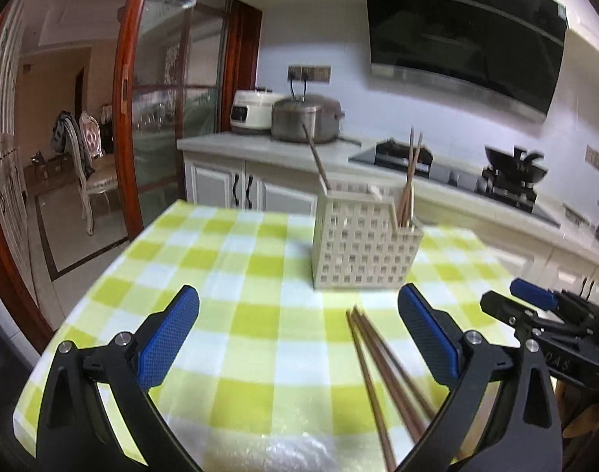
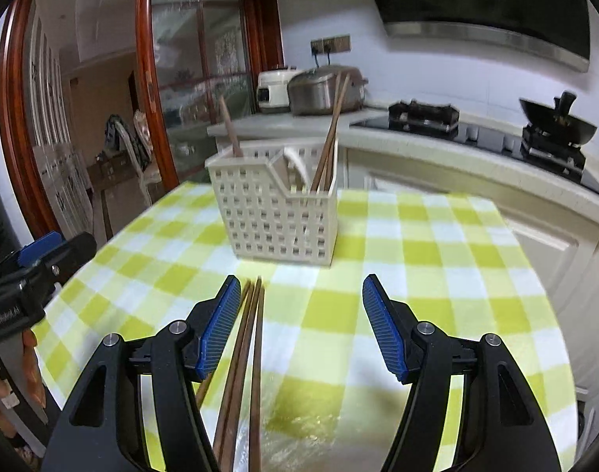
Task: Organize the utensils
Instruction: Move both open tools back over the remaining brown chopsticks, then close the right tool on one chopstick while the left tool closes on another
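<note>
A cream perforated utensil holder (image 1: 362,238) (image 2: 278,218) stands on the green-checked tablecloth, with chopsticks (image 1: 409,181) (image 2: 331,141) upright in its lower compartment and one stick (image 2: 230,129) at its back left. Several brown chopsticks (image 1: 382,365) (image 2: 246,358) lie flat on the cloth in front of it. My left gripper (image 1: 299,299) is open and empty, the loose chopsticks just inside its right finger. My right gripper (image 2: 299,287) is open and empty, above the cloth, the chopsticks beside its left finger (image 2: 217,330). It also shows at right in the left wrist view (image 1: 535,303).
The table (image 2: 437,259) ends at left and far right. Behind it a kitchen counter (image 1: 260,145) carries a rice cooker (image 1: 305,120), a white appliance, and a hob with a wok (image 2: 557,126). A glass sliding door (image 1: 162,118) stands at left.
</note>
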A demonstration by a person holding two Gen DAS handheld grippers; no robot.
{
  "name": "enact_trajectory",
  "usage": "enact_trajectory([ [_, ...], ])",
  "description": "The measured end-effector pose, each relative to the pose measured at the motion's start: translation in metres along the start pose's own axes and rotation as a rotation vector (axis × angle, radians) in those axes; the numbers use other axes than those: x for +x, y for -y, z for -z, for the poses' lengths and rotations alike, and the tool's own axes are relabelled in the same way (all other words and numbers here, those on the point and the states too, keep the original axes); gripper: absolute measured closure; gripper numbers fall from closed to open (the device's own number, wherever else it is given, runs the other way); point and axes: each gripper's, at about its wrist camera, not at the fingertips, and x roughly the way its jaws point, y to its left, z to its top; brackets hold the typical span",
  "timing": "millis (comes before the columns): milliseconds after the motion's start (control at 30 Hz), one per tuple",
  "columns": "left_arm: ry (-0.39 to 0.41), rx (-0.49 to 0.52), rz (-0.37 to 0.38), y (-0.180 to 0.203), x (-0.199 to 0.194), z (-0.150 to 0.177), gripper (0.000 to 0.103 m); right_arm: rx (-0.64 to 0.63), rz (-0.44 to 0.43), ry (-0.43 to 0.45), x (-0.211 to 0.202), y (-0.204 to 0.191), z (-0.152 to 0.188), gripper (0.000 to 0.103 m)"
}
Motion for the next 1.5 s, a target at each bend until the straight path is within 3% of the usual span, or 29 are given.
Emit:
enact_trajectory([
  [500,-0.102,-0.023,0.003,-0.005,0.047,0.042,0.005,-0.043,0.011,-0.202,0.07,-0.015,0.033,0.042],
  [667,-0.112,-0.04,-0.005,-0.012,0.054,0.047,0.005,-0.068,0.001,-0.247,0.081,-0.02,0.035,0.065],
  [867,-0.155,-0.031,0.009,-0.011,0.063,0.054,0.005,-0.101,-0.019,-0.277,0.089,-0.029,0.033,0.079],
  [1100,-0.178,-0.028,0.021,-0.01,0.069,0.057,0.005,-0.139,-0.037,-0.301,0.098,-0.041,0.032,0.082],
  [1500,-0.183,-0.034,0.02,-0.011,0.069,0.058,0.005,-0.182,0.007,-0.349,0.119,-0.051,0.028,0.086],
])
